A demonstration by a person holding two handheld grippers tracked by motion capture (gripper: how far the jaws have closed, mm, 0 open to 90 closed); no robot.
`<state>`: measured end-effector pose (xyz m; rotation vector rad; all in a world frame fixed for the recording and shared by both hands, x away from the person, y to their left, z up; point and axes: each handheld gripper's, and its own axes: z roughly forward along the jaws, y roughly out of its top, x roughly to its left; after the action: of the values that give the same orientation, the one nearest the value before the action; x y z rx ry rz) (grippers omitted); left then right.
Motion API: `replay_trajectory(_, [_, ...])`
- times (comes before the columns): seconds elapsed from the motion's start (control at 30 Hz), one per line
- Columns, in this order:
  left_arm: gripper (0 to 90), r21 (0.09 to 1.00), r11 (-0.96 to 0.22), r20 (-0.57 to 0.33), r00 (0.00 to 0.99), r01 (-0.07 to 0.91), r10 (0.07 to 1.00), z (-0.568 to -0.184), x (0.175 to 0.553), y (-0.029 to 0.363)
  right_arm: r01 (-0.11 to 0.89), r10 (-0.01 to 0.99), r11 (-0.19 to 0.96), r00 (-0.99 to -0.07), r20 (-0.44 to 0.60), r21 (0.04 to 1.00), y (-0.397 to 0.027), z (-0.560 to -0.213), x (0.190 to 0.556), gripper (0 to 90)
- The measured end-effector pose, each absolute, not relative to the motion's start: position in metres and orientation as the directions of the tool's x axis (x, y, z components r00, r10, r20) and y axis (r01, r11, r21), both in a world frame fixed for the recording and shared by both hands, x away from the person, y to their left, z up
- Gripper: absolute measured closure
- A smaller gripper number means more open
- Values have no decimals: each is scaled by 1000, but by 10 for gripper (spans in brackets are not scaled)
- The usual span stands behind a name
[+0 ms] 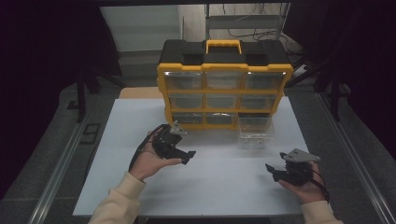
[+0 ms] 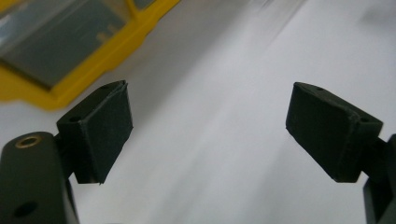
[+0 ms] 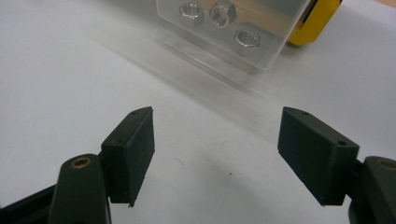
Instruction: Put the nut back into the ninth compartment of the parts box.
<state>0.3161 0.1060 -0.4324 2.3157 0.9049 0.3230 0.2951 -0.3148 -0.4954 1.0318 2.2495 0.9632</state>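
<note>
A yellow and black drawer organiser (image 1: 224,88) with clear drawers stands at the back of the white table (image 1: 201,186). Its bottom-right clear drawer (image 1: 255,130) is pulled out onto the table; in the right gripper view this drawer (image 3: 229,28) holds metal nuts (image 3: 247,38). My left gripper (image 1: 190,156) hovers open over the table, left of centre, in front of the organiser's lower left corner (image 2: 60,56), nothing between its jaws (image 2: 208,130). My right gripper (image 1: 272,169) is open near the table's front right, pointing toward the pulled-out drawer, jaws empty (image 3: 215,154).
The white table top extends between both hands. A wooden board (image 1: 140,92) lies behind the table at the left. Metal rails (image 1: 60,168) run along both sides. Dark curtains and a shelf with cables stand behind the organiser.
</note>
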Motion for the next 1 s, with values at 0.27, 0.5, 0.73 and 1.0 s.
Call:
replay_trajectory(0.27, [152, 640, -518, -21, 687, 568, 727, -456, 296, 141, 449, 789, 470, -600, -134, 760, -314, -495, 295, 283])
replay_trajectory(0.5, [157, 636, -479, -42, 648, 604, 761, -473, 279, 166, 446, 787, 472, -602, -135, 761, -314, -495, 295, 283])
replay_trajectory(0.73, [156, 631, -458, -53, 623, 627, 781, -485, 268, 185, 446, 786, 475, -602, -138, 759, -313, -495, 296, 283])
replay_trajectory(1.0, [159, 634, -418, -65, 583, 650, 810, -494, 267, 199, 447, 785, 477, -604, -138, 757, -312, -496, 297, 284])
